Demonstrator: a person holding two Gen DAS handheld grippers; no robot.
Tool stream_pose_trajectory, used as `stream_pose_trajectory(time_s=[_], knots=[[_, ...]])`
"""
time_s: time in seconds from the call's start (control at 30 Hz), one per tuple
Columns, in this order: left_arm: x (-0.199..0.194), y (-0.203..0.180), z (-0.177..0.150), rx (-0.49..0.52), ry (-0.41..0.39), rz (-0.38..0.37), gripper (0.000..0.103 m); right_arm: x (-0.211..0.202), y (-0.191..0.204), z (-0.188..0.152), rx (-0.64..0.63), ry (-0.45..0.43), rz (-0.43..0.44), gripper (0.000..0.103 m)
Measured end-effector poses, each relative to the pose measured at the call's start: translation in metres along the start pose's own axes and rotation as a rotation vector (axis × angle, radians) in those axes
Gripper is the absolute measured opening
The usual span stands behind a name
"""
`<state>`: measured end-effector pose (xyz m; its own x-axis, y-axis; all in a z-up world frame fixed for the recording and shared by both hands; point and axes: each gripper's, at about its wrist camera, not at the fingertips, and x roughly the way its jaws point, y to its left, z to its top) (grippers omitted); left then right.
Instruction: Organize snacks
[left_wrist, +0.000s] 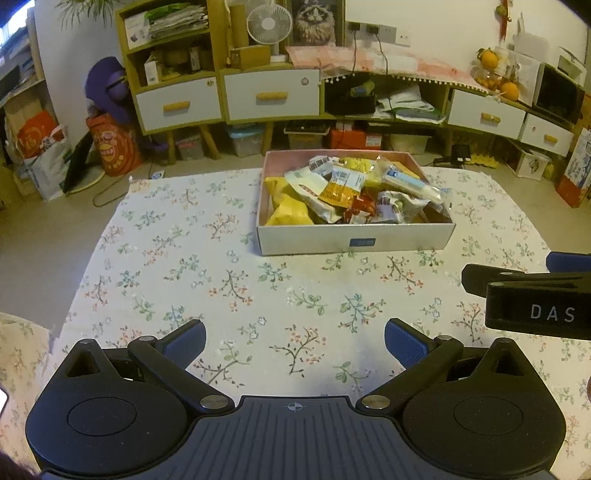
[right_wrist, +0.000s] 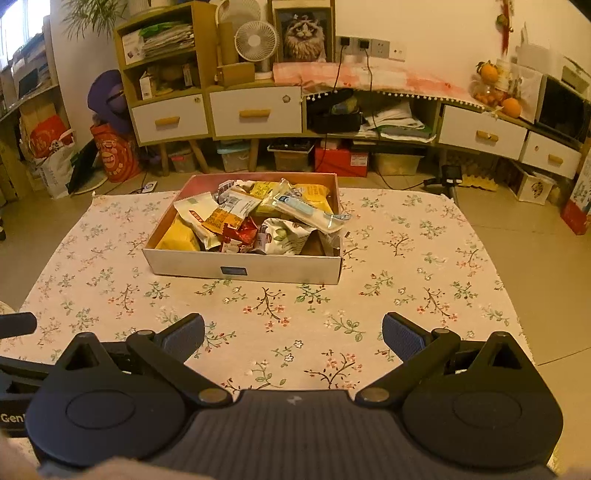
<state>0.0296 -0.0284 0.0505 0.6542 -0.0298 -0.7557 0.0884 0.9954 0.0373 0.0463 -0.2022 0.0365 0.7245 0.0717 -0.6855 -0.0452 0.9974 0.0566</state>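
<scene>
Box (right_wrist: 243, 264) heaped with snacks (right_wrist: 255, 218) on floral cloth (right_wrist: 406, 266), well ahead of both grippers, left gripper (left_wrist: 294, 341) spread wide, empty, right gripper (right_wrist: 293, 338) likewise

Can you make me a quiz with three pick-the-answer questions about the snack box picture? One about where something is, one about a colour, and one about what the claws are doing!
1. Where are the snack packets?
A. Spread over the tablecloth
B. Piled in the box
C. On the floor

2. What colour are the pads on the claw fingers?
A. Blue
B. Red
C. Green

3. What are the two claws doing?
A. Both squeezing a packet
B. One holding the box
C. Both open and holding nothing

Answers:
1. B, the snack packets all lie inside the box, with the flowered tablecloth around it bare of packets.
2. A, the fingers carry blue ribbed pads.
3. C, the left claw and the right claw have their fingers wide apart with only cloth showing between them.
</scene>
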Motion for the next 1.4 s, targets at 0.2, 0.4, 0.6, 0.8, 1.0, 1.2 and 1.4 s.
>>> stream_pose_trajectory(time_s=[0.2,0.4,0.6,0.8,1.0,1.2,1.4], knots=[[0.0019,0.0012,-0.0015,-0.009,0.014,-0.001,0.103,-0.0011,0.0005,0.0000,0.000,0.000,0.003,0.103],[0.0024,0.0020,-0.0019,-0.013,0.017,0.004,0.103,-0.0006,0.0017,0.0003,0.003,0.004,0.005,0.103],[0.0032,0.0026,-0.0021,-0.009,0.024,0.005,0.103,0.0000,0.0023,0.0004,-0.001,0.007,0.002,0.103],[0.0036,0.0020,-0.0023,-0.010,0.027,0.005,0.103,-0.0012,0.0041,0.0002,-0.007,0.003,0.002,0.103],[0.0055,0.0001,-0.0034,-0.011,0.040,-0.006,0.103,-0.0003,0.0042,0.0003,-0.010,0.011,0.002,0.103],[0.0051,-0.0010,-0.0031,-0.011,0.041,-0.006,0.103,-0.0012,0.0055,0.0004,-0.019,0.008,0.001,0.103],[0.0055,-0.0005,-0.0025,-0.018,0.051,-0.017,0.103,-0.0006,0.0043,0.0009,-0.018,0.012,0.002,0.103]])
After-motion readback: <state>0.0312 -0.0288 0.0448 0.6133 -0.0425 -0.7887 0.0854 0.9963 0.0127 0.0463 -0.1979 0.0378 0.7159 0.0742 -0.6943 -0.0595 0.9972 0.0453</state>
